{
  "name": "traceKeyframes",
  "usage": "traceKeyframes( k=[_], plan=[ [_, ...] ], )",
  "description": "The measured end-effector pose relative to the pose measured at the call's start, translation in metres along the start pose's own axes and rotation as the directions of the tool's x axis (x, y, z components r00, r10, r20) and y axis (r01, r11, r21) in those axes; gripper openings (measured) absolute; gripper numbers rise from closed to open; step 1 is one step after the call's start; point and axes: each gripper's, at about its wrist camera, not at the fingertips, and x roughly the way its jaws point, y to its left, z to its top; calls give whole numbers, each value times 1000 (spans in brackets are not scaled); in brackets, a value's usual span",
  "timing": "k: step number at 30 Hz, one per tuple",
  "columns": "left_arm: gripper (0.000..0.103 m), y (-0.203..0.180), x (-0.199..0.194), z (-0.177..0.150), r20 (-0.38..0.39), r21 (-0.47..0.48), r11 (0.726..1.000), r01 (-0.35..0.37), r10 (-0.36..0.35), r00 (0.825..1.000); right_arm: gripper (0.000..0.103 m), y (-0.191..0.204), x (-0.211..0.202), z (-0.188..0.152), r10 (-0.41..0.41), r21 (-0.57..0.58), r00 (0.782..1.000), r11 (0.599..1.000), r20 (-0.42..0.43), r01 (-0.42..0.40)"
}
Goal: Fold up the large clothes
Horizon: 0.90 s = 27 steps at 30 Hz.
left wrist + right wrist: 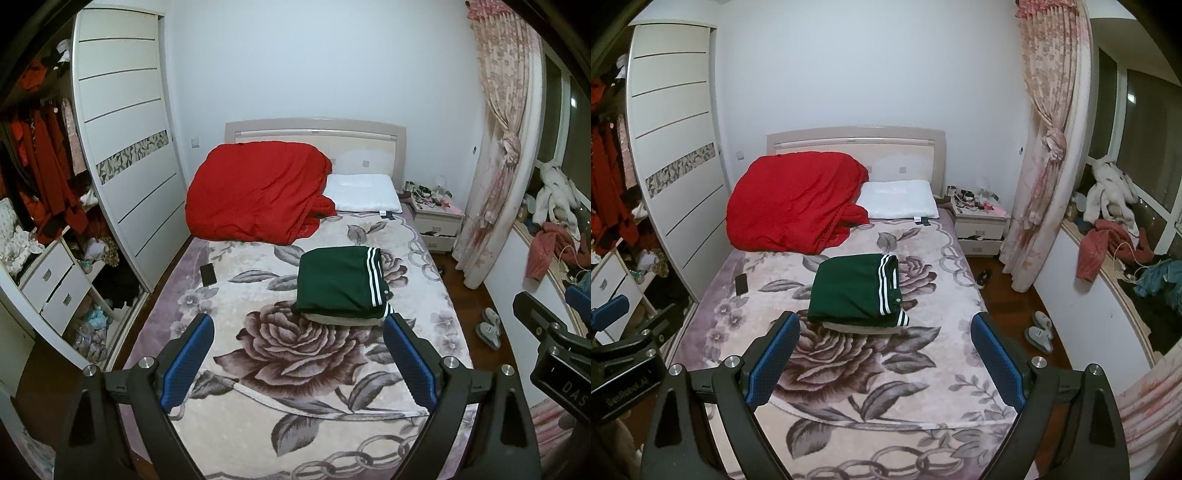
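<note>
Left wrist view: from above the foot of the bed (pixel 229 398), facing along its length toward the headboard (pixel 314 129); tilted down; well back from the folded clothes (pixel 340 284); own fingers (pixel 188 358) frame the bottom edge.
Right wrist view: same stance, set further right; headboard (pixel 855 134) sits left of centre; more floor and window sill (pixel 1108 273) in sight; clothes (pixel 855 291) well ahead.
Shared: bed, red quilt (pixel 255 192), pillow (pixel 364 192), wardrobe (pixel 125 147), nightstand (pixel 437 221), curtain (pixel 506 129), slippers (pixel 489 328).
Cross-sight: right gripper (pixel 554 347) at left view's right edge; left gripper (pixel 613 314) at right view's left edge.
</note>
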Motion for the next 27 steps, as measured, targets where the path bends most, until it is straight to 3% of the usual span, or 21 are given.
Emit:
traceKeyframes(
  k=[27],
  plan=[
    [96,-4,-16,6,41,9,1000,4,-5,999,96,-4,-11,8,10,-2,1000,1000,23,-10]
  ],
)
